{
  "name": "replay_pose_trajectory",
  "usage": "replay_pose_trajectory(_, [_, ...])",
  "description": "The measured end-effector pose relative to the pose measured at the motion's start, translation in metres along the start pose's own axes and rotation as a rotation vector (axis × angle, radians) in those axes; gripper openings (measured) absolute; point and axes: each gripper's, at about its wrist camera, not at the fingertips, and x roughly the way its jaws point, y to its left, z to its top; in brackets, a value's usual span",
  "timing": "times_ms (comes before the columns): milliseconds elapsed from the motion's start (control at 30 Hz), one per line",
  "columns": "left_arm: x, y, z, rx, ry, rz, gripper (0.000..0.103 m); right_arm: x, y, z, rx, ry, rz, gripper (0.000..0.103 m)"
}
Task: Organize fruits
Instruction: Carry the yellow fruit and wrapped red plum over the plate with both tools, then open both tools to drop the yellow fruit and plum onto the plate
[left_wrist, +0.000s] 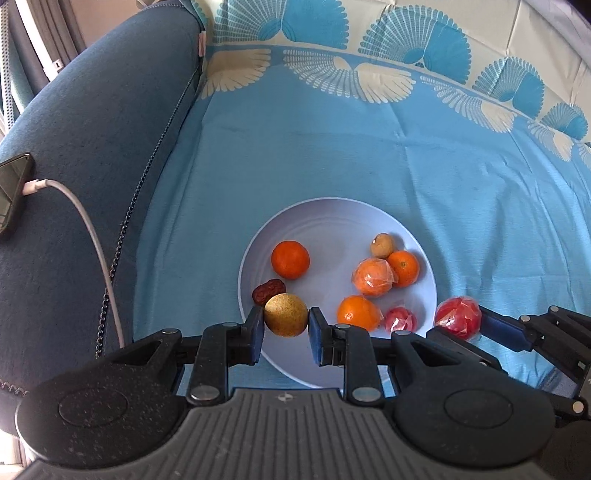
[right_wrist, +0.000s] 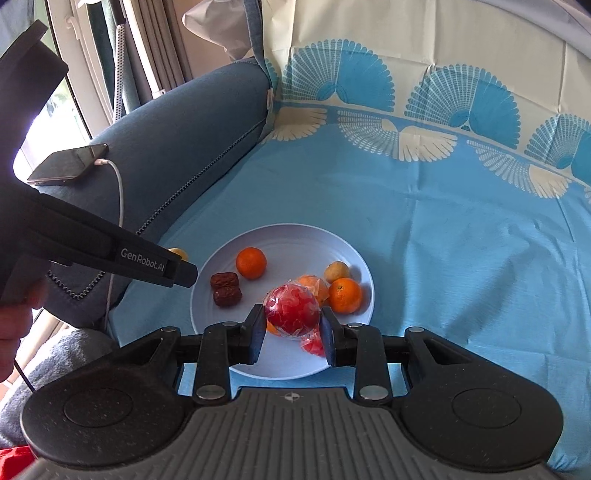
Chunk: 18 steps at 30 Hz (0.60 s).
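A pale blue plate (left_wrist: 332, 218) (right_wrist: 288, 236) sits on the blue cloth. It holds several oranges (left_wrist: 290, 259) (right_wrist: 251, 263), a plastic-wrapped orange (left_wrist: 372, 277), a small tan fruit (left_wrist: 382, 245) (right_wrist: 337, 271), red dates (left_wrist: 268, 290) (right_wrist: 225, 288) and a small wrapped red fruit (left_wrist: 400, 319) (right_wrist: 313, 344). My left gripper (left_wrist: 286, 325) is shut on a tan round fruit (left_wrist: 285, 314) above the plate's near left rim. My right gripper (right_wrist: 291, 326) (left_wrist: 460, 319) is shut on a plastic-wrapped red fruit (right_wrist: 291, 310) (left_wrist: 458, 317) above the plate's near side.
A blue sofa arm (left_wrist: 85, 147) (right_wrist: 177, 140) rises on the left. A phone (left_wrist: 13, 192) (right_wrist: 68, 164) lies on it, with a white charging cable (left_wrist: 96, 251) hanging down. The patterned blue cloth (left_wrist: 369, 147) covers the seat behind and right of the plate.
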Motion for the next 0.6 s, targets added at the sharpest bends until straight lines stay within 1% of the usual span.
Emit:
replay_pose_trajectory(200, [0.043,-0.004,0.009,0.010,0.040,0.014,0.028,0.041,-0.007,-0.001,-0.017,0.049,-0.020,0.033])
replay_pose_trajectory(333, [0.065,-0.009,0.012,0.044,0.051,0.030,0.028,0.060,-0.008,-0.003,-0.037,0.072,-0.031,0.034])
replay_pose_trajectory(367, [0.068,-0.009,0.012,0.043,0.054,0.030,0.034,0.063,-0.007,-0.004,-0.047,0.078,-0.033,0.034])
replay_pose_trajectory(400, [0.069,-0.008,0.012,0.041,0.053,0.019,0.042,0.066,-0.007,-0.004,-0.061,0.085,-0.033,0.037])
replay_pose_trajectory(433, [0.068,-0.007,0.013,0.035,0.044,0.014,0.065,0.069,-0.006,-0.004,-0.073,0.090,-0.030,0.042])
replay_pose_trajectory(467, [0.064,-0.006,0.013,0.025,0.029,0.019,0.089,0.068,-0.005,-0.004,-0.079,0.086,-0.038,0.061])
replay_pose_trajectory(500, [0.058,-0.004,0.013,0.018,0.009,0.027,0.098,0.065,-0.004,-0.003,-0.082,0.077,-0.052,0.078])
replay_pose_trajectory(533, [0.050,-0.004,0.012,0.015,-0.019,0.032,0.103,0.061,-0.003,-0.003,-0.088,0.064,-0.064,0.084])
replay_pose_trajectory(567, [0.041,-0.003,0.011,0.018,-0.041,0.042,0.103,0.055,-0.003,-0.003,-0.097,0.052,-0.070,0.086])
replay_pose_trajectory(600, [0.034,-0.004,0.010,0.028,-0.039,0.049,0.103,0.049,-0.003,-0.003,-0.103,0.049,-0.068,0.087])
